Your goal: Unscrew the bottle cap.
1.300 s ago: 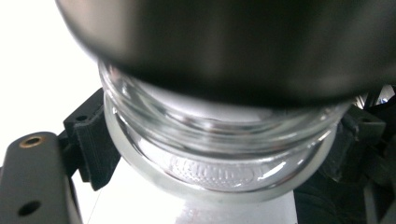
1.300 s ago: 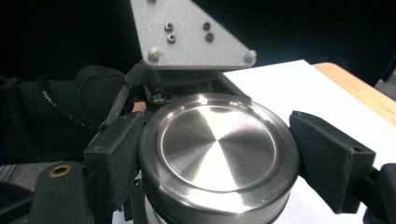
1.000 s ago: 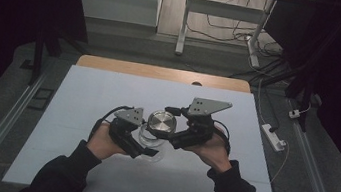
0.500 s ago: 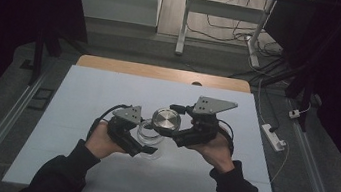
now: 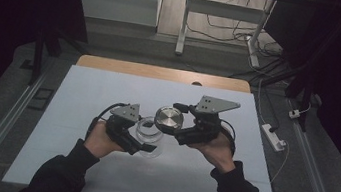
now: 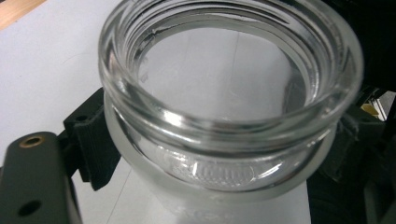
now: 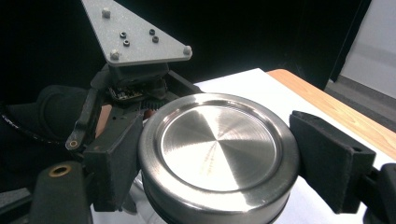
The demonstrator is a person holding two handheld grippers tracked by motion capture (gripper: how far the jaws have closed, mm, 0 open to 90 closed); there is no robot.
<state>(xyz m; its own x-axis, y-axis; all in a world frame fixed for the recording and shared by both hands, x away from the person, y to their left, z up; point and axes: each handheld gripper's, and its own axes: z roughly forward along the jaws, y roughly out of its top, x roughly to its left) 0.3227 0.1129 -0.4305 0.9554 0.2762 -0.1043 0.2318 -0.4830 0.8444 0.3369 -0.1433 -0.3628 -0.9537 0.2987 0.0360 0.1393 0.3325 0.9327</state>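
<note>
1. Left hand: lower left of centre in the high view, sleeve entering from the bottom edge.
2. Left gripper: centre of the high view, just right of that hand; jaws clamped on the jar, one black pad on each side of the glass in the left gripper view.
3. Jar: clear glass, open-mouthed, centre of the high view, over the white table; in the left gripper view its threaded rim spans most of the frame.
4. Lid: round, brushed metal, just right of and above the jar in the high view, overlapping the jar's upper right edge; centre of the right gripper view.
5. Right gripper: right of centre in the high view; jaws closed on the lid's sides, pads touching its rim left and right.
6. Right hand: lower right of centre in the high view.
</note>
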